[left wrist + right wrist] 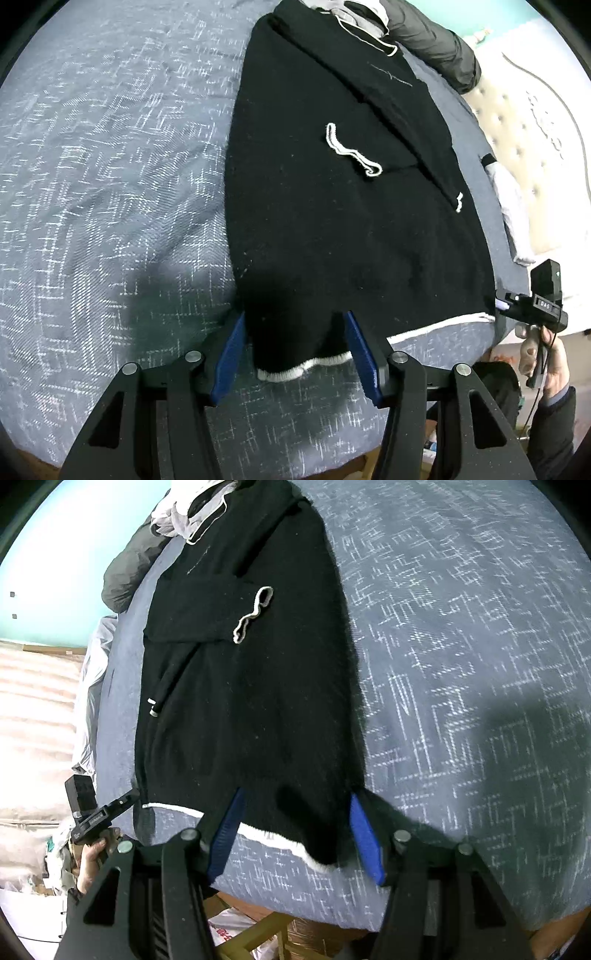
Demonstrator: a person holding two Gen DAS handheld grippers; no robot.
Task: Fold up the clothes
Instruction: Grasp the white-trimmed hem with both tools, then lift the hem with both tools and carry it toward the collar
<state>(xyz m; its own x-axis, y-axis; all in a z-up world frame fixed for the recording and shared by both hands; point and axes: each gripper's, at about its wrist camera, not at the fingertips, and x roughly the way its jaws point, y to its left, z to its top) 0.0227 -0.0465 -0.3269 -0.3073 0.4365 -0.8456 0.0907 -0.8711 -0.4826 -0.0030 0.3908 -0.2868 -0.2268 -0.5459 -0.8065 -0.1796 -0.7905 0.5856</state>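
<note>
My left gripper (295,350) sits at the bottom centre of its view, jaws parted around the sweater's (343,206) white-trimmed hem corner, not pinching it. The sweater lies flat on the bed (110,184). My right gripper (295,834) likewise straddles the opposite hem corner, jaws released.

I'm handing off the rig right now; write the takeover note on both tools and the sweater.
Left tool: open, astride the black sweater's near-left hem corner, not gripping.
Right tool: open, astride the near-right hem corner, pads clear.
Sweater: flat on the blue-grey bedspread, both sleeves folded across the body.
Done: sleeves in.
Left: close on both hem corners, fold the hem up toward the collar.
</note>
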